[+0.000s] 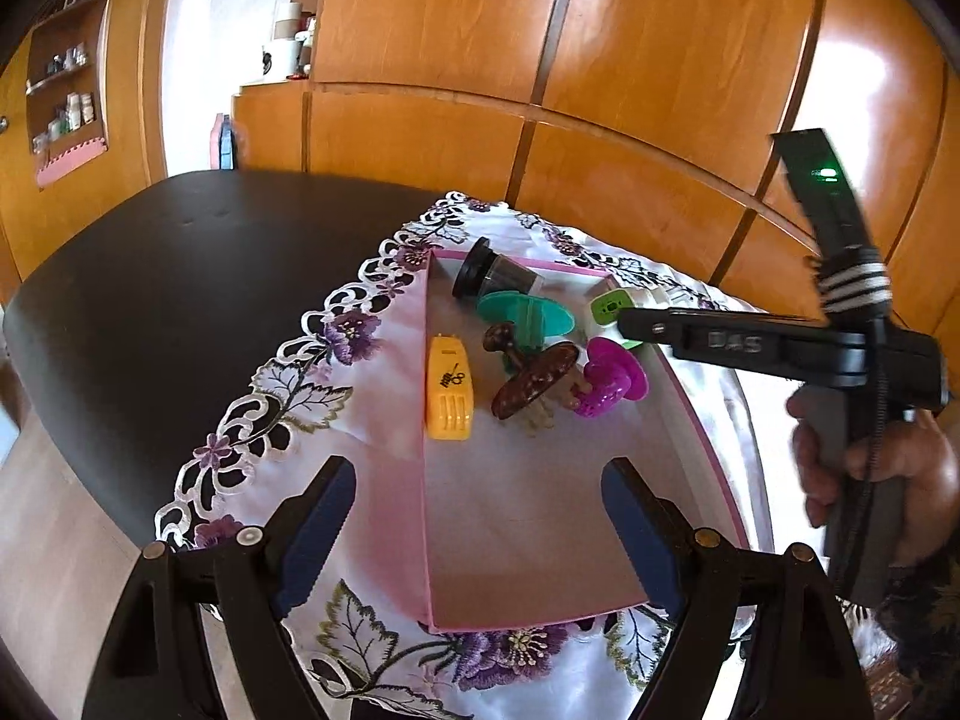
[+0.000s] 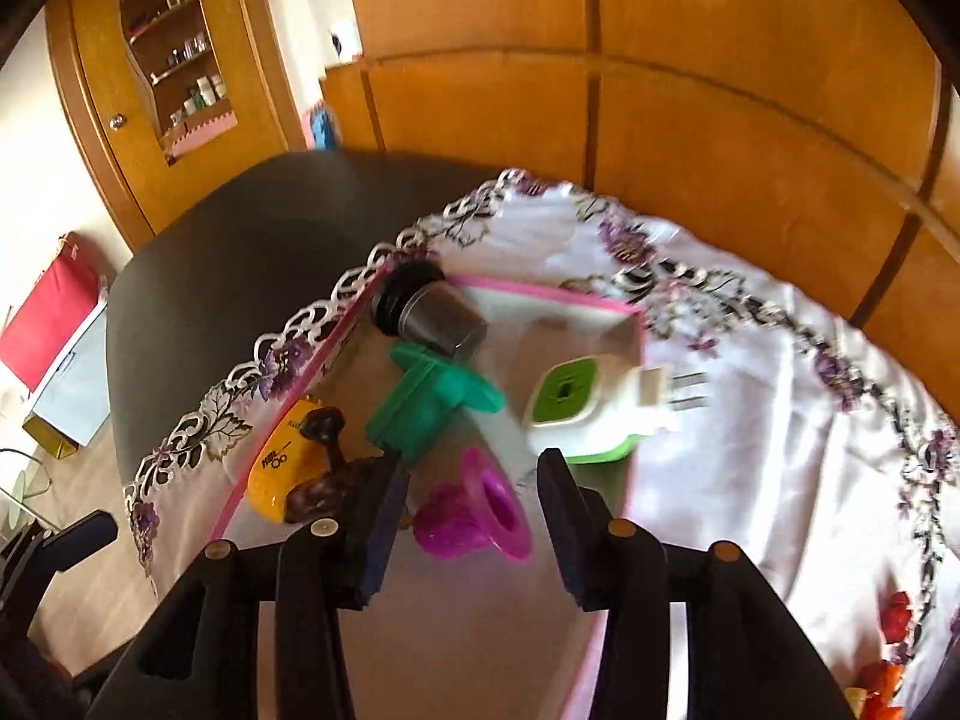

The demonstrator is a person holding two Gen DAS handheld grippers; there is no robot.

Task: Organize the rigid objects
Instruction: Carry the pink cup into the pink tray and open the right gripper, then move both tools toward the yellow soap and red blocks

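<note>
A shallow pink box [image 1: 528, 534] lies on a white cloth with purple flowers [image 1: 288, 372]. In it are a yellow device [image 1: 448, 387], a dark cup-like piece [image 1: 495, 277], a teal piece [image 1: 528, 312], a brown piece [image 1: 531, 378] and a magenta piece [image 1: 612, 381]. A green and white plug-in device [image 2: 585, 414] rests at the box's right wall. My right gripper [image 2: 474, 498] is open just behind the magenta piece [image 2: 474, 510] and the plug-in device. My left gripper [image 1: 474, 516] is open and empty over the near part of the box.
The cloth covers part of a dark table [image 1: 180, 276]. Wooden cupboards [image 1: 600, 60] stand behind it. A shelf niche with bottles [image 1: 66, 90] is at the far left. Red and orange things [image 2: 882, 660] lie at the cloth's right edge.
</note>
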